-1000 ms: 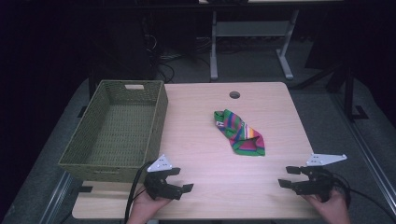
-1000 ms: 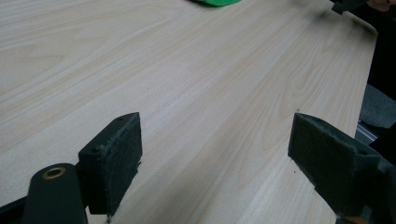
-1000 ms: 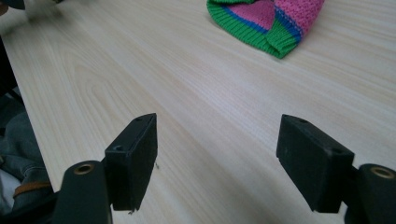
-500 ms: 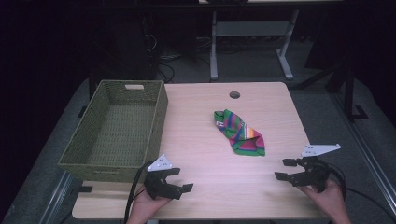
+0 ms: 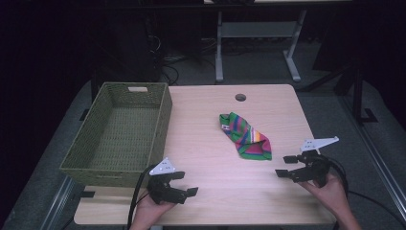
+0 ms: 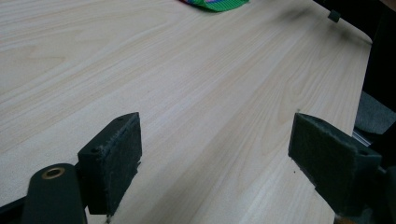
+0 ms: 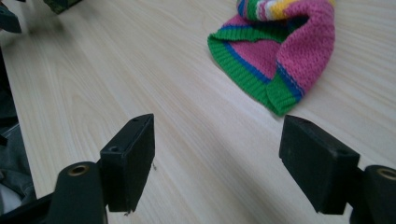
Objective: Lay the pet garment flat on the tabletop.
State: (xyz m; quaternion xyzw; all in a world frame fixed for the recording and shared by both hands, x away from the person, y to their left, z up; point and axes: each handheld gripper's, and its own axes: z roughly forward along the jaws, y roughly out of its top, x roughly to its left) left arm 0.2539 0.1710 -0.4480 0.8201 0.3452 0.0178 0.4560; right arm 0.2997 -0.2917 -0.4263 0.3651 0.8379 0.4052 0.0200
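A striped knit cloth (image 5: 245,136) in green, pink, blue and yellow lies crumpled right of the table's middle. My right gripper (image 5: 286,166) hovers just right of and nearer than it, open and empty, its jaws pointing left. In the right gripper view the cloth's (image 7: 280,56) green-edged hem lies just ahead of the open right gripper (image 7: 219,158), beyond the right pad (image 7: 317,161). My left gripper (image 5: 186,183) rests open near the front edge, close to the basket's corner. In the left gripper view, bare wood lies between the pads of the left gripper (image 6: 219,158), and the cloth's edge (image 6: 215,3) sits far off.
A green woven basket (image 5: 119,129) with nothing in it stands on the table's left side. The light wood table (image 5: 210,211) has a round cable hole (image 5: 240,97) near its far edge. Desk legs and cables stand on the dark floor behind.
My right gripper has moved left and away from the person, closer to the cloth. The left gripper and the cloth have stayed where they were.
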